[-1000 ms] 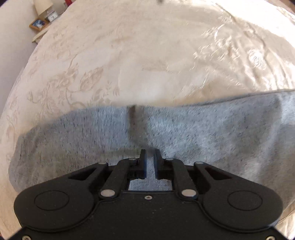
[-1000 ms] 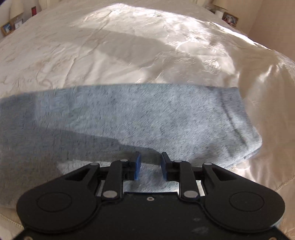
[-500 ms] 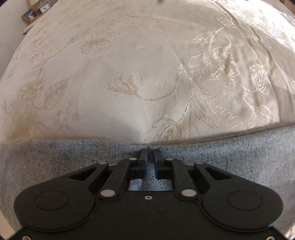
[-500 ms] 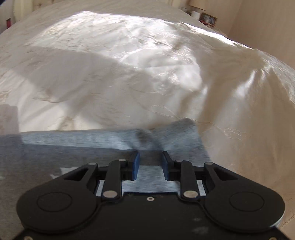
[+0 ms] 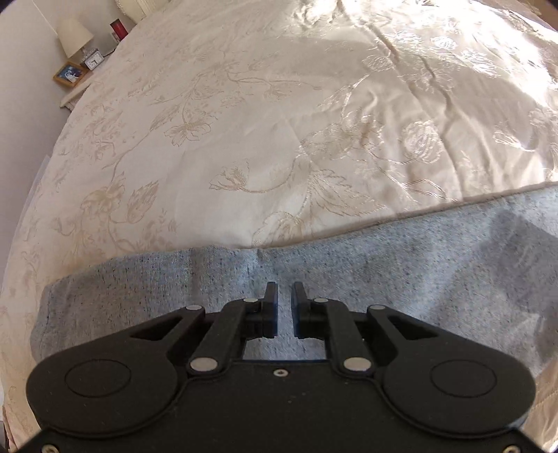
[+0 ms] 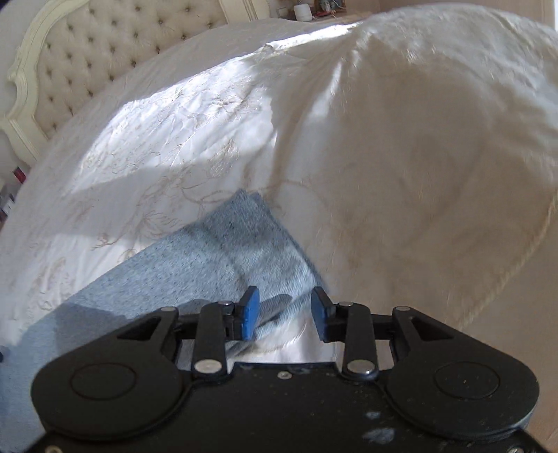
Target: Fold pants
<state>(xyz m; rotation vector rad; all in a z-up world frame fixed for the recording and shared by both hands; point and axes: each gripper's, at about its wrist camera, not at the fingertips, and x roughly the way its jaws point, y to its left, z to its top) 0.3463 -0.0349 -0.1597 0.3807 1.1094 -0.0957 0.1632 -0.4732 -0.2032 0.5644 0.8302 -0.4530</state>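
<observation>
Grey marl pants (image 5: 418,265) lie flat in a long band across a cream embroidered bedspread (image 5: 279,122). My left gripper (image 5: 284,289) hovers over the band near its left end. Its jaws stand a narrow gap apart with nothing pinched between them. In the right wrist view the pants (image 6: 209,258) run to a folded corner end just ahead of my right gripper (image 6: 284,296). Its blue-padded jaws are opening and stand above the cloth's edge, with no cloth between the pads. The bedspread (image 6: 401,156) swells up to the right.
A nightstand at the far left carries a lamp (image 5: 74,36), a small clock (image 5: 94,62), a picture frame (image 5: 69,73) and a red candle (image 5: 119,29). A tufted cream headboard (image 6: 104,45) stands at the back. The bedspread's corded hem (image 6: 516,251) falls away on the right.
The left gripper drew back from the pants' far edge, so more grey cloth shows ahead. The right gripper swept to the pants' right end, rolled, and its jaws widened.
</observation>
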